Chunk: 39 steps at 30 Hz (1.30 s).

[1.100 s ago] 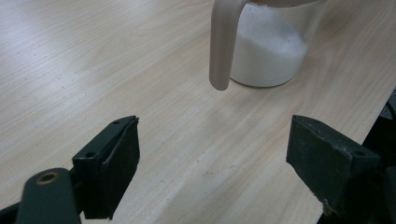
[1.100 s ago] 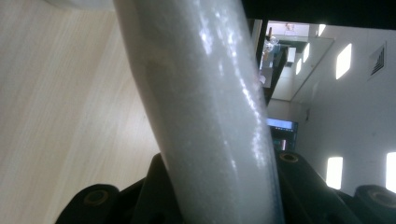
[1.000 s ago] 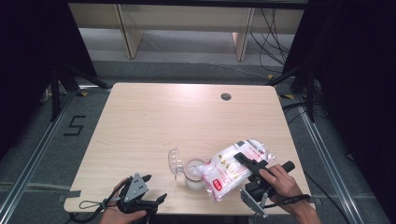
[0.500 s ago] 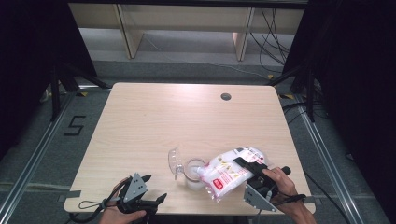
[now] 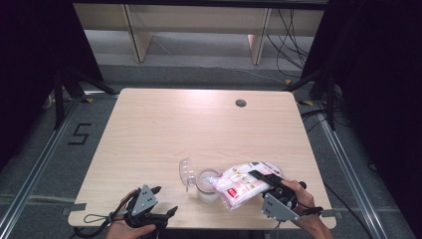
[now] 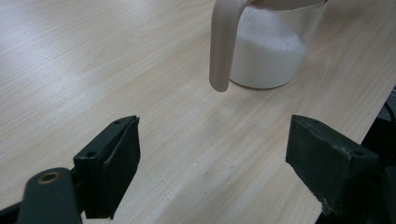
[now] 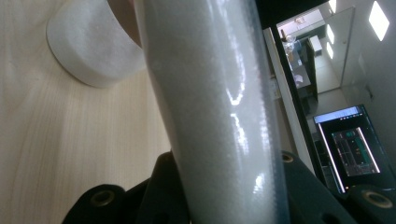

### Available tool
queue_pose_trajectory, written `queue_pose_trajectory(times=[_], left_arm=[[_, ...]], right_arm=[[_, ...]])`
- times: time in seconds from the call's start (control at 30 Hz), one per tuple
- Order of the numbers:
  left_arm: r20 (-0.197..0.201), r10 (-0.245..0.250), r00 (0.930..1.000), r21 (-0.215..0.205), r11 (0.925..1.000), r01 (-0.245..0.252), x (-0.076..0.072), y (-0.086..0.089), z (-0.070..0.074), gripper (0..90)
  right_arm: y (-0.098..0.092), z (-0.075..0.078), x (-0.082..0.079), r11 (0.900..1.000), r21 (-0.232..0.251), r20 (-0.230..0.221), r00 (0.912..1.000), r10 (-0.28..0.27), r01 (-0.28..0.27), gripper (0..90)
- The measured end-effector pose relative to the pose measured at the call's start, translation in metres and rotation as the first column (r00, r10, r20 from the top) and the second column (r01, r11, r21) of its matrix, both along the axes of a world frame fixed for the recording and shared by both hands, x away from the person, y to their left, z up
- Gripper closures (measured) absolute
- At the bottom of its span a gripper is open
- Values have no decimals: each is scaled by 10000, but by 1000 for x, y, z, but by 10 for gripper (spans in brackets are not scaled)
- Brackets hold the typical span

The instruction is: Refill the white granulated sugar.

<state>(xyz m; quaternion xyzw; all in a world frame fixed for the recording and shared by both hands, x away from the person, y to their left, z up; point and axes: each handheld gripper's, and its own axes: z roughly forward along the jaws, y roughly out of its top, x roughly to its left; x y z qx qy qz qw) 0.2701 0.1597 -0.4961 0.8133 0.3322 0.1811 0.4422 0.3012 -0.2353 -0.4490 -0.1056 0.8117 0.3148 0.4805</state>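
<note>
The right gripper held a plastic bag of white granules, its jaws clamped on the bag's right end. The bag lay tilted, with its left end over the mouth of a clear jug. In the right gripper view the bag ran upward between the two black jaws, which pressed on it from both sides, and the jug's white contents appeared at the upper left.

The jug stood on the table near the near edge, right of centre. Its hinged lid stood open on the left side. In the left gripper view the jug was partly filled with white granules, and its pale handle hung down on the side facing the camera.

The left gripper rested at the near edge of the table, left of the jug and well apart from it. Its jaws stood wide apart with nothing between them.
</note>
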Motion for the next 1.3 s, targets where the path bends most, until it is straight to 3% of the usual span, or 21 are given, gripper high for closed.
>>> queue_pose_trajectory(times=[0.03,0.27,0.43,0.5,0.53,0.57,0.6,0.7,0.73,0.77,0.87,0.9,0.93,1.0,1.03,1.07,1.13,1.17,1.2,1.23,1.3], left_arm=[[33,4,10000,-91,10000,-4,0,0,0,174],[-19,48,10000,-12,10000,-49,-1,0,1,174],[35,54,10000,-81,10000,-53,0,0,1,174],[187,-125,9997,167,9998,122,1,2,2,174],[145,-54,9999,89,9999,53,1,1,1,174],[17,43,10000,-54,10000,-43,0,0,1,174],[179,-133,9998,157,9998,131,1,2,2,174],[178,-123,9998,153,9998,120,1,2,2,174],[-15,79,10000,-132,9999,-79,-1,0,1,174],[-9,76,10000,-138,9999,-76,0,0,1,174],[189,-128,9997,169,9998,125,1,2,2,174],[0,52,10000,-103,9999,-52,0,0,0,174],[-14,-47,10000,107,9999,47,0,1,1,174],[-15,60,10000,-102,9999,-60,0,0,0,174],[128,8,9999,7,10000,-8,1,1,1,174],[8,40,10000,238,9997,-40,0,2,1,174],[-30,-56,10000,162,9999,56,0,1,1,174],[32,36,10000,-79,10000,-35,0,0,0,174],[78,-19,10000,222,9998,17,1,1,0,174],[-50,-8,10000,87,10000,9,1,1,1,174],[150,-165,9998,247,9996,162,2,2,1,174]], right_arm=[[0,1,1,9999,-111,134,9999,104,-103,774],[-6,4,3,9977,673,-267,9996,41,-23,777],[-8,3,5,9934,1150,-741,9972,74,11,779],[-9,0,3,9889,1464,-1175,9930,-87,260,779],[-8,-2,3,9847,1705,-1432,9896,-105,351,781],[-9,-2,4,9856,1669,-1417,9899,-31,270,781],[-9,-2,5,9861,1649,-1378,9904,42,188,782],[-11,-3,7,9772,2110,-1584,9873,125,215,784],[-12,-4,7,9733,2279,-1762,9843,119,290,784],[-13,-3,8,9723,2322,-1802,9835,156,272,784],[-15,-4,10,9640,2635,-1902,9816,163,350,786],[-16,-5,10,9597,2776,-1925,9812,108,439,787],[-18,-6,13,9526,3009,-2112,9772,216,440,789],[-18,-8,12,9414,3318,-2378,9711,212,606,792],[-17,-9,13,9406,3348,-2481,9682,306,561,794],[-17,-9,14,9432,3284,-2474,9683,344,504,796],[-16,-12,15,9379,3419,-2739,9610,395,589,800],[-16,-13,16,9318,3557,-2787,9598,322,721,801],[-17,-14,18,9277,3663,-2941,9549,414,726,802],[-17,-15,20,9224,3780,-2995,9532,405,796,803],[-18,-17,23,9072,4087,-3273,9439,435,999,804]])
